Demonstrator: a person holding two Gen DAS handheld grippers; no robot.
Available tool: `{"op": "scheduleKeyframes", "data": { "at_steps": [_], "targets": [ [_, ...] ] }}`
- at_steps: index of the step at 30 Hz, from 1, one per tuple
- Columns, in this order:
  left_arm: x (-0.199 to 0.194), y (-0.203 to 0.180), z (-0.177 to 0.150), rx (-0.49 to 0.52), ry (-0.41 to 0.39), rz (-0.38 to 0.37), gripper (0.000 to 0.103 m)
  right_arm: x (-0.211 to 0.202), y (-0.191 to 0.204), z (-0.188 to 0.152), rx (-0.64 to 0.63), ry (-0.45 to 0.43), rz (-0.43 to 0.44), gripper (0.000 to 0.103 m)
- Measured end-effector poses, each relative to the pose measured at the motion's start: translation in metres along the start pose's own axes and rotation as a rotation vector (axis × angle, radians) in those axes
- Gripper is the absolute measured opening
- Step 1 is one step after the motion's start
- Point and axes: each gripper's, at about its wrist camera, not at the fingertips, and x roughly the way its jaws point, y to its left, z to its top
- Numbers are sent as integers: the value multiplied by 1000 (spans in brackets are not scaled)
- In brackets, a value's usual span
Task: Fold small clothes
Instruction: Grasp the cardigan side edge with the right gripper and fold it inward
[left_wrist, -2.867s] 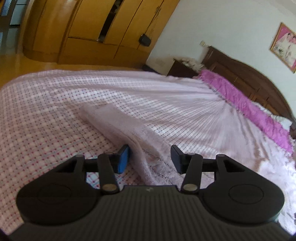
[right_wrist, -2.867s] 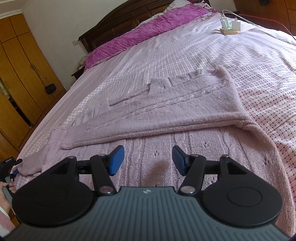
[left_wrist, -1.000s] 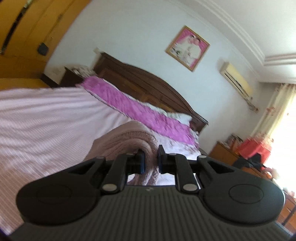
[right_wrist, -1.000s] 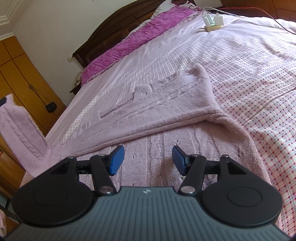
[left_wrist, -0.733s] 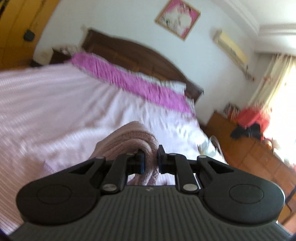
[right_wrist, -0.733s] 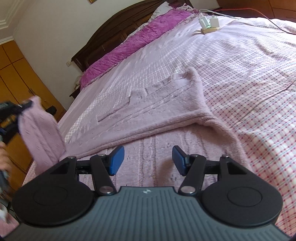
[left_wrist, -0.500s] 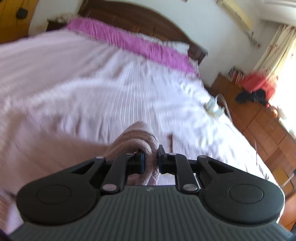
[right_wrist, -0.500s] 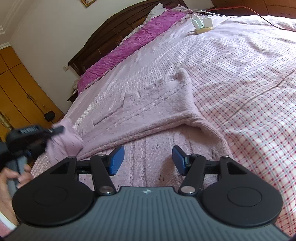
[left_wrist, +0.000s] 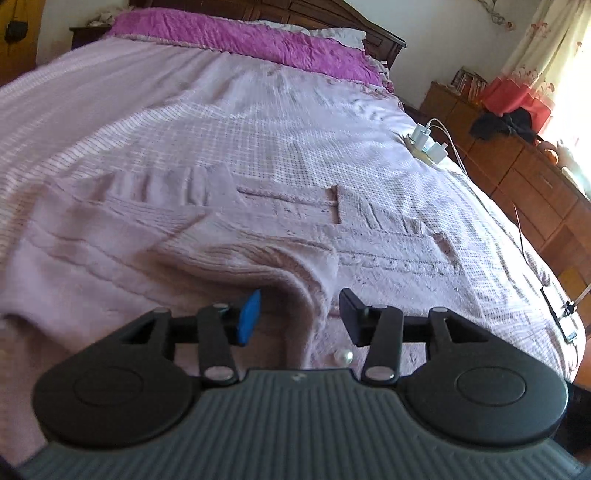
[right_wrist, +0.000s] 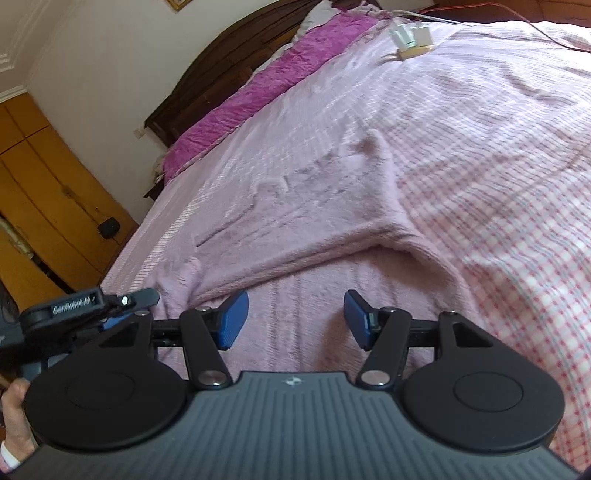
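Observation:
A pale pink knitted sweater (left_wrist: 221, 236) lies spread on the bed; it also shows in the right wrist view (right_wrist: 303, 229). Its sleeve (left_wrist: 280, 266) is folded over the body and its cuff end lies between the fingers of my left gripper (left_wrist: 299, 314), which is open and holds nothing. A small pearl button (left_wrist: 342, 356) shows near that cuff. My right gripper (right_wrist: 295, 317) is open and empty, low over the sweater's near part. The left gripper's body (right_wrist: 85, 306) shows at the left of the right wrist view.
The bed has a pink checked cover (right_wrist: 498, 166) and a magenta pillow strip (left_wrist: 251, 40) by the dark headboard. White chargers with cables (left_wrist: 428, 142) lie at the bed's right edge. A phone (left_wrist: 561, 314) lies near the right corner. Wooden drawers (left_wrist: 535, 177) stand beyond.
My left gripper carried the sleeve from the left over the sweater's body, lowered it and opened, letting the sleeve go. The right gripper stayed open and shifted only slightly.

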Motion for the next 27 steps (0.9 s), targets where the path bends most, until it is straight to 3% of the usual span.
{"op": "scheduleKeyframes", "data": {
  "at_steps": [6, 13, 27],
  "targets": [
    [-40, 19, -7, 3, -24, 82, 49, 31, 27, 15, -16, 89, 104, 65],
    [-73, 52, -17, -26, -35, 206, 49, 73, 65, 20, -58, 161, 151, 65],
    [-72, 105, -39, -137, -26, 377, 49, 148, 105, 33, -78, 270, 141, 65]
  ]
}}
